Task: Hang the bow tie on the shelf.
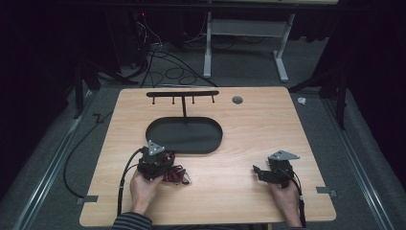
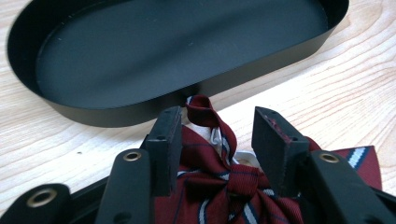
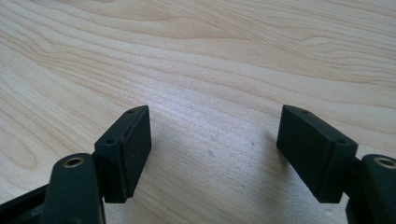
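Two hands at near edge of table (image 1: 249,120), one gripper each. Left hand (image 1: 142,188) holds left gripper (image 2: 217,140); right hand (image 1: 286,196) holds right gripper (image 3: 214,140).

Left gripper: jaws spread, set either side of one dark-red striped fabric piece (image 2: 219,186) w/ white and navy stripes, bunched, knotted loop poking up betw. jaws. Left jaw's pad looks to be touching the cloth; right jaw's pad stands a little off the knot. Not pinched. No earlier pic to compare.

Fabric lies on tabletop left of centre, toward near edge, just beside near rim of one black oval tray (image 2: 261,65). High view: same fabric (image 1: 176,175) partly under the gripper body, red folds trailing to its right.

Tray sits mid-table, slightly left. One black rack (image 1: 183,94) rises from tray's far side on a single post: crossbar w/ four small pegs hanging.

Right gripper: jaws wide apart, nothing betw. them, bare wood grain beneath. Sits nr right part of near edge, well apart from fabric and tray.

One small grey round grommet (image 1: 237,99) nr far edge, right of rack.
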`<state>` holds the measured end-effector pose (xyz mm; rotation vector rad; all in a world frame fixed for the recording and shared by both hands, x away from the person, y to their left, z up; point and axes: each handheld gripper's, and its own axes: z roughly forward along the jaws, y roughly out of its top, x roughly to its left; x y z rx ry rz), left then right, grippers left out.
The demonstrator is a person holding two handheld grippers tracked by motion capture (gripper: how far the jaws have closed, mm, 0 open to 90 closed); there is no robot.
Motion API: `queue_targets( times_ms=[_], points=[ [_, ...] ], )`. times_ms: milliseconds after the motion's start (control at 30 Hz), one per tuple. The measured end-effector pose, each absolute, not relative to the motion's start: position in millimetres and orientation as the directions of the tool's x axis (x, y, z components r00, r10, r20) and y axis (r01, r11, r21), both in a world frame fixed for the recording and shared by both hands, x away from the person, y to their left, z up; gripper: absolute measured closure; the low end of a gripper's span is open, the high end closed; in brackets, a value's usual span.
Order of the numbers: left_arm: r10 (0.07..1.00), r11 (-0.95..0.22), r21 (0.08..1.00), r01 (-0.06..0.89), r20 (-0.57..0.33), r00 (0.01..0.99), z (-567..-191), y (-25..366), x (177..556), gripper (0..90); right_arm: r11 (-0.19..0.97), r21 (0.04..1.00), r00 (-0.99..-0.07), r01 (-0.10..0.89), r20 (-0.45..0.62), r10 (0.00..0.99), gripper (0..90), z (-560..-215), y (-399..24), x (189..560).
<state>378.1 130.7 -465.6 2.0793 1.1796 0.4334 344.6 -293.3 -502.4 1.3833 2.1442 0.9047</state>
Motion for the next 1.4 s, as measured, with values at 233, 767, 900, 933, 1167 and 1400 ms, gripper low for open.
queue_targets(
  times_ms=[233, 767, 900, 933, 1167, 1400],
  points=[
    [0.844, -0.361, 0.693, 0.624, -0.042, 0.534, -473.7, 125.6, 382.9, 59.5, 0.289, 0.72, -0.409, 0.631, -0.008, 0.912, 27.7, -502.4, -293.3, 344.6],
    [0.825, -0.383, 0.681, 0.625, -0.052, 0.562, -478.8, 126.5, 385.5, 89.2, 0.29, 0.719, -0.41, 0.632, -0.008, 0.912, 27.8, -502.3, -293.3, 344.6],
    [0.825, -0.379, 0.688, 0.619, -0.051, 0.562, -477.0, 127.8, 384.0, 89.5, 0.29, 0.719, -0.41, 0.632, -0.008, 0.912, 27.7, -502.4, -293.3, 344.6],
    [0.825, -0.378, 0.691, 0.617, -0.052, 0.563, -476.0, 127.9, 383.3, 89.6, 0.291, 0.719, -0.411, 0.631, -0.008, 0.912, 27.7, -502.4, -293.3, 344.6],
    [0.82, -0.381, 0.706, 0.597, -0.04, 0.571, -467.9, 131.3, 376.0, 89.6, 0.29, 0.72, -0.41, 0.631, -0.008, 0.912, 27.6, -502.4, -293.3, 344.6],
    [0.818, -0.39, 0.728, 0.564, -0.008, 0.575, -454.2, 137.3, 364.0, 89.7, 0.29, 0.72, -0.41, 0.631, -0.008, 0.912, 27.7, -502.4, -293.2, 344.6]
  ],
)
